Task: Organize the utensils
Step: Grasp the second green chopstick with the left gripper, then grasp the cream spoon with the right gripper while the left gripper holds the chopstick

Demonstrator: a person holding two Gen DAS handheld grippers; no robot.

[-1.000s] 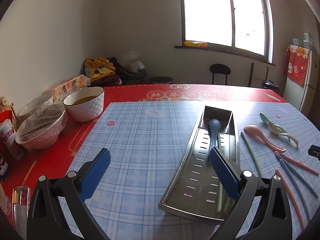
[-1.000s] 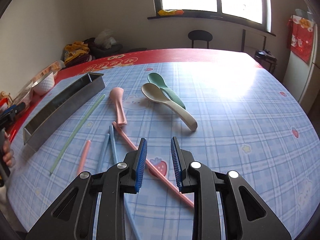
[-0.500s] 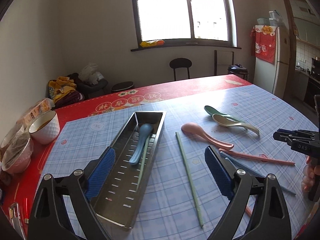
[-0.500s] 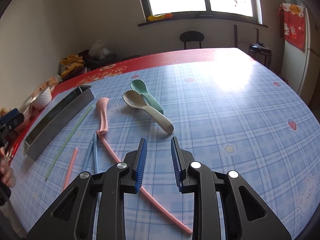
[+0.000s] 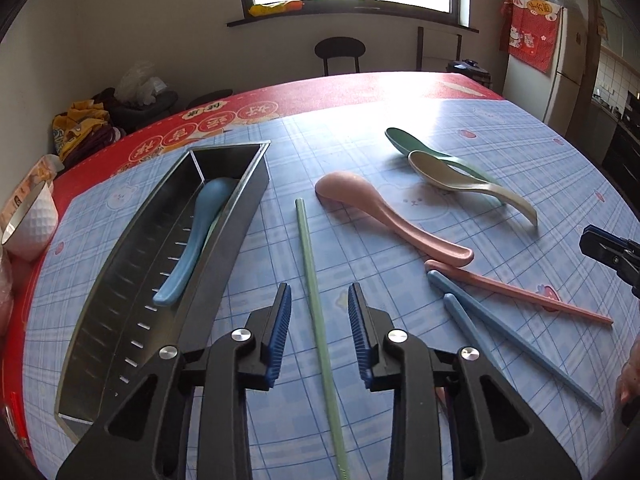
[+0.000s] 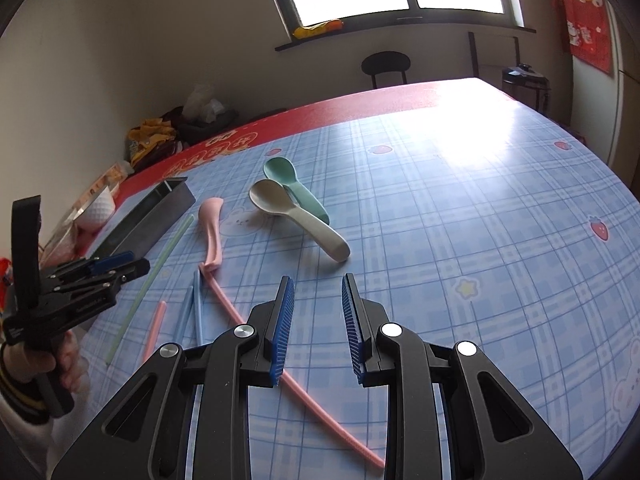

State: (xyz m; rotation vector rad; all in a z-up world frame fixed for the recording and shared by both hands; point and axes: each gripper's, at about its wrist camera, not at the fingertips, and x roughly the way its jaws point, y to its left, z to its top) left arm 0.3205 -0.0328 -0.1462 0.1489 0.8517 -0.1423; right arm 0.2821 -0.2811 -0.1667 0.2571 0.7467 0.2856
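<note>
A steel utensil tray (image 5: pixel 120 280) lies at the left with a blue spoon (image 5: pixel 192 240) in it. A green chopstick (image 5: pixel 316 312) runs between the fingers of my left gripper (image 5: pixel 318 304), which is open around it, not touching. Pink spoon (image 5: pixel 384 216), beige spoon (image 5: pixel 460 180), green spoon (image 5: pixel 404 140), a pink chopstick (image 5: pixel 520 292) and two blue chopsticks (image 5: pixel 512 336) lie to the right. My right gripper (image 6: pixel 316 300) is open and empty above the pink chopstick (image 6: pixel 256 332), near the beige spoon (image 6: pixel 296 216).
A white bowl (image 5: pixel 28 220) stands at the table's left edge on the red cloth. Bags and clothes (image 5: pixel 92 124) are piled at the back left. The left gripper also shows in the right wrist view (image 6: pixel 116 268). A chair (image 5: pixel 340 52) stands beyond the table.
My left gripper has swung right from over the tray to the green chopstick and its jaws have narrowed. My right gripper has drifted slightly back and stayed open.
</note>
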